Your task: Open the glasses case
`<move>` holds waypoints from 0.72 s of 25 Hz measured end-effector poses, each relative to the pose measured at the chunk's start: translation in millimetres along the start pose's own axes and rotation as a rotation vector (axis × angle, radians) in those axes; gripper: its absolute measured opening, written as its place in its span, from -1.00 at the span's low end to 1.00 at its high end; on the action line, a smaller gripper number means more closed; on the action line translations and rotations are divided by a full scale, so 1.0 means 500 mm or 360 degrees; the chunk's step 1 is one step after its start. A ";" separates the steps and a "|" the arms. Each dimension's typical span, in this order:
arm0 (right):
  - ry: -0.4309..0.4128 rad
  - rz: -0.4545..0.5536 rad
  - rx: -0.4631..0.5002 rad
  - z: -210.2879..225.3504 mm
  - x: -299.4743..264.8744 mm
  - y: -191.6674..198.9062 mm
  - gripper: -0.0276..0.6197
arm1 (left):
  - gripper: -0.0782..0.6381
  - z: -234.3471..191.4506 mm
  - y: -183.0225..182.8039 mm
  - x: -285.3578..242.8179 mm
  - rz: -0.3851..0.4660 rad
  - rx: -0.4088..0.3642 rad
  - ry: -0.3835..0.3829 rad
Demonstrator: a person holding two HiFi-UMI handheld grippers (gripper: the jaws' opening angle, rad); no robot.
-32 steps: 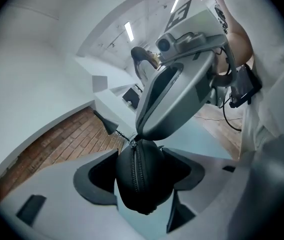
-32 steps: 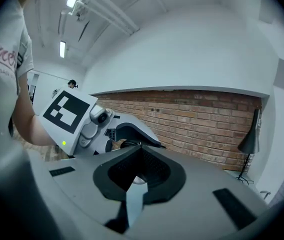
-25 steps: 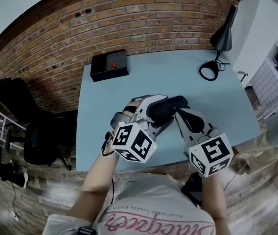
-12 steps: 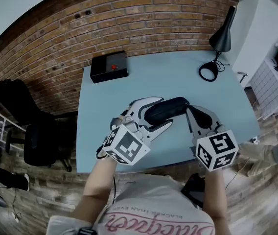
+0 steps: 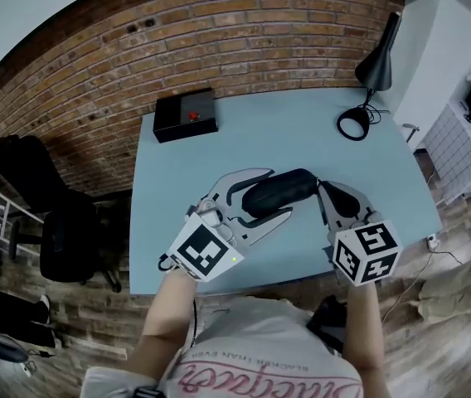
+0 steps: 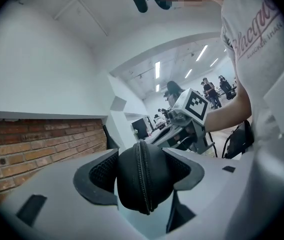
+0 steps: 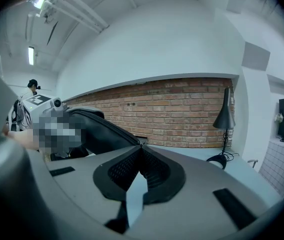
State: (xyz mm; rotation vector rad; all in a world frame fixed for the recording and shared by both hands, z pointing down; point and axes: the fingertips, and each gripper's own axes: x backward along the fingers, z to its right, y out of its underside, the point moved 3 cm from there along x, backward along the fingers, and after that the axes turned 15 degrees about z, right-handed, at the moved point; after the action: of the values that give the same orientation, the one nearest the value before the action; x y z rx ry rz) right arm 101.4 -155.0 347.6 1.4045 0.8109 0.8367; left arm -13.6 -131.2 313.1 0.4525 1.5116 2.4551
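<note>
Since a second ago, the left gripper's marker cube has been swinging out to the person's left and lower. The right gripper has been edging slightly to the right, and the glasses case has been settling a little nearer the person.

Fingers: the left gripper's pads [image 6: 102, 171] are pressing on either side of the glasses case [image 5: 279, 191], so the left gripper [image 6: 143, 166] is clamping one rounded end of it. The right gripper's pads [image 7: 124, 171] are meeting at their tips, so the right gripper [image 7: 139, 148] is standing closed against the case's far end. Whether the zip's pull tab is being pinched between those tips is too small to tell.

Step in hand, as judged: the case is being steadied by the left while the right is working at the start of the zip. The case is showing no opening yet.

Next move, as judged: it is calling for a firm hold on the pull tab, then a draw along the seam and round the curved end, with the left gripper resisting so the case is not twisting out of the pads.

Condition of the item: the case is looking like a black, oblong, rounded shell. Its zip [image 6: 143, 184] is running closed down the middle of the end facing the left gripper view. It is lying crosswise between the two grippers, over the near part of the pale blue table [image 5: 219, 139]. Whether it is resting on the surface cannot be told.
</note>
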 end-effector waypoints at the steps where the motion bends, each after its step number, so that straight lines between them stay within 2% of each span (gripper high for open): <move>1: 0.0003 0.0006 -0.0001 0.000 0.000 0.000 -0.86 | 0.00 -0.001 0.003 0.000 -0.0012 0.0004 0.0000; 6: -0.0007 0.0103 -0.0028 -0.004 0.009 -0.020 -0.86 | 0.01 -0.010 0.033 -0.004 -0.0155 0.0011 -0.0040; 13: -0.0173 0.0360 -0.0145 -0.044 0.031 -0.089 -0.86 | 0.01 -0.023 0.082 -0.005 -0.0423 -0.0091 -0.0071; 18: -0.0262 0.0347 -0.0051 -0.083 0.026 -0.096 -0.86 | 0.01 -0.015 0.089 -0.032 -0.0420 -0.0097 -0.0054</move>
State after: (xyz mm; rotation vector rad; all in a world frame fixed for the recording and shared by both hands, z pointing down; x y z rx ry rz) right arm 72.3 -123.3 299.5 1.5295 0.5230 0.8820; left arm -2.7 -162.5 347.6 0.2630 1.3808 2.2696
